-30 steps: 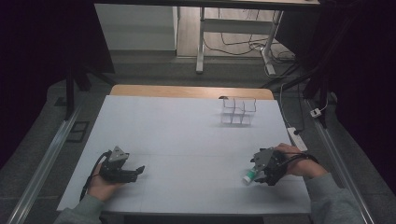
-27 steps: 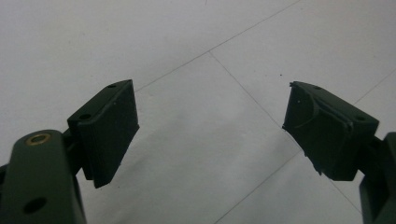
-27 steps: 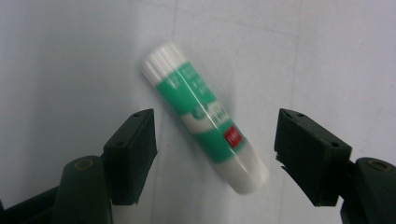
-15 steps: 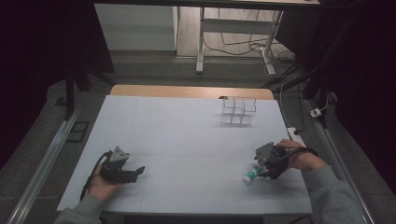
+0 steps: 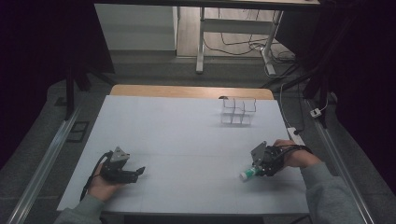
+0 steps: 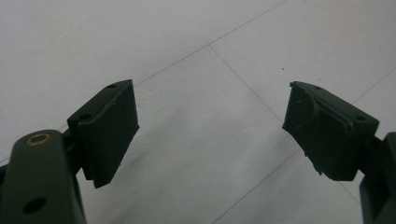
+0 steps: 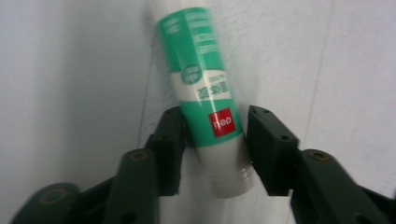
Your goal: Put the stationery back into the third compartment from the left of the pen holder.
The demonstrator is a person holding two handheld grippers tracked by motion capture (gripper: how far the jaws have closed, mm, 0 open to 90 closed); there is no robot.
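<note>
Lighting, high view: your tabletop point(image 5: 187, 135) is evenly and softly lit and reads pale grey-white; the room around it falls off to near black at both sides. Light spills on the floor beyond the far edge.

Shadows: faint and short under your hands.

Glare: none on the tabletop.

Sharpness, high view: soft and low in detail, with grain in the dark areas.

Left gripper view: your left claw point(image 6: 210, 135) is fairly sharp and casts a weak shadow.

Right gripper view: the green-and-white tube point(image 7: 205, 93) is slightly blurred, its far end softest; your right claw point(image 7: 212, 154) is clearer.
</note>
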